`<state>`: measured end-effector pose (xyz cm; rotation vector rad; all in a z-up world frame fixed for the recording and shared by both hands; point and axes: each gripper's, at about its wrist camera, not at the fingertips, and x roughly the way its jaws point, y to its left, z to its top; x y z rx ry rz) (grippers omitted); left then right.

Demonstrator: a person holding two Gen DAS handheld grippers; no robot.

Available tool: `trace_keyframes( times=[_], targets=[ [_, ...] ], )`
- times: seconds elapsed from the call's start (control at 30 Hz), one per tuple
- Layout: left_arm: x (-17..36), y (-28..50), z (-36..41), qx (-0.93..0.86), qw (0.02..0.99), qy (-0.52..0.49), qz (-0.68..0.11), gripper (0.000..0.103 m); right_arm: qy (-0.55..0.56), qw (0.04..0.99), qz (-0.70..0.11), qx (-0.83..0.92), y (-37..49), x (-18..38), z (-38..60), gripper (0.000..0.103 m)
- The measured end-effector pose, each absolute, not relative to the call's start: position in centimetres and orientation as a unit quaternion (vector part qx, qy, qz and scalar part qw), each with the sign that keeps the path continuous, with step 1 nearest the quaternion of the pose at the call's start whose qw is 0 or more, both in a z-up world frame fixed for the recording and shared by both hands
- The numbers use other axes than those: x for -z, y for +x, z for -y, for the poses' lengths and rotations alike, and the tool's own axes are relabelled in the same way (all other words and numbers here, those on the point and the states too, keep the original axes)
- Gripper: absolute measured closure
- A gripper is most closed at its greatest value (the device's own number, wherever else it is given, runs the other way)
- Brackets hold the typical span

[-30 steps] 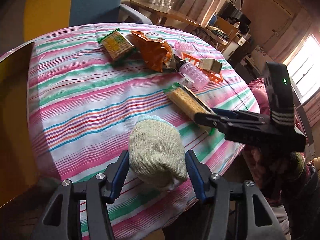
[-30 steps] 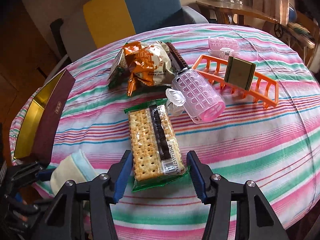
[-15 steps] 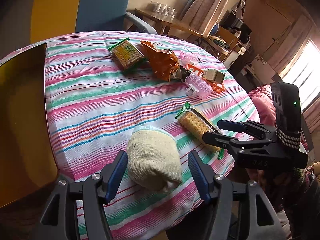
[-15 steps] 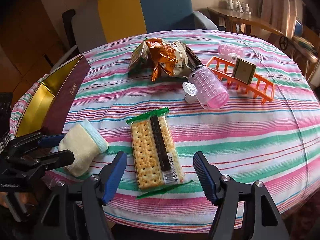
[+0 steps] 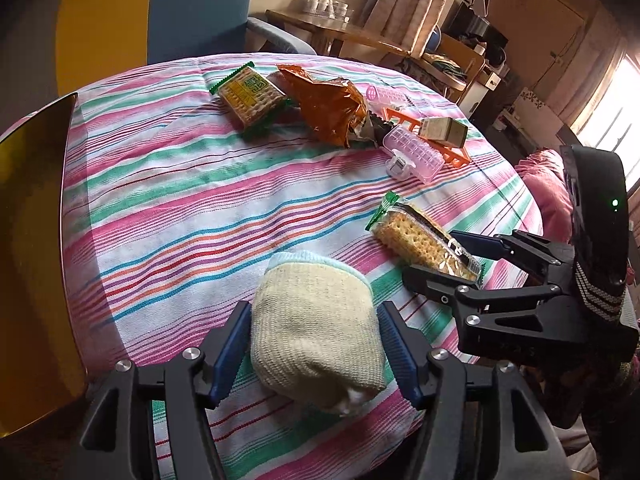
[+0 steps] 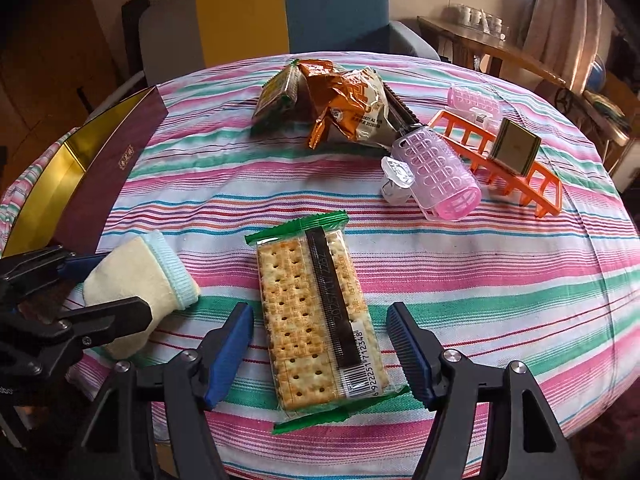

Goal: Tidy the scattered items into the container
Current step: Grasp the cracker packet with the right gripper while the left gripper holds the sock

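My left gripper (image 5: 314, 354) is open with its blue pads either side of a rolled cream sock (image 5: 316, 328) lying on the striped tablecloth; the sock also shows in the right wrist view (image 6: 136, 284). My right gripper (image 6: 320, 350) is open around a clear cracker packet (image 6: 320, 316) with green ends, which also shows in the left wrist view (image 5: 424, 240). The gold-lined maroon box (image 6: 76, 172) stands open at the table's left edge; its gold inside shows in the left wrist view (image 5: 28, 240).
Further back lie a second cracker pack (image 5: 250, 96), an orange snack bag (image 5: 328, 106), two pink hair rollers (image 6: 442, 170), an orange plastic rack (image 6: 500, 164) and a small green-gold box (image 6: 514, 150). A blue and yellow chair (image 6: 292, 8) stands behind the table.
Both grippers pulled back from the table and then came forward again. The sock and cracker packet still lie on the cloth between open fingers.
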<state>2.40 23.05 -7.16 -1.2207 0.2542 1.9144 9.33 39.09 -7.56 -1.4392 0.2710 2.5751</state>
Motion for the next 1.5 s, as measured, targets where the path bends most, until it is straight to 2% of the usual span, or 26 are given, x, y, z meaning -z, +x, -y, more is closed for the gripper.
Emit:
trace_keyframes(
  times=[0.17, 0.4, 0.63, 1.2, 1.5],
  targets=[
    [7.6, 2.6, -23.2, -0.766, 0.412, -0.483, -0.101, 0.037, -0.48, 0.1, -0.081, -0.868, 9.5, 7.7, -38.7, 0.033],
    [7.8, 2.3, -22.5, -0.767, 0.415, -0.484, -0.069, 0.036, -0.464, 0.112, -0.085, -0.874, 10.5, 7.6, -38.8, 0.046],
    [7.8, 1.7, -22.1, -0.761, 0.415, -0.498, -0.04, 0.036, -0.467, 0.113, -0.096, -0.872, 10.7, 7.6, -38.8, 0.046],
    [7.8, 2.5, -22.8, -0.777, 0.394, -0.485, -0.071, 0.036, -0.448, 0.12, -0.101, -0.88, 11.6, 7.7, -38.7, 0.046],
    [7.7, 2.8, -22.8, -0.786, 0.386, -0.476, -0.082, 0.04, -0.433, 0.13, -0.09, -0.887, 12.1, 7.8, -38.3, 0.049]
  ],
)
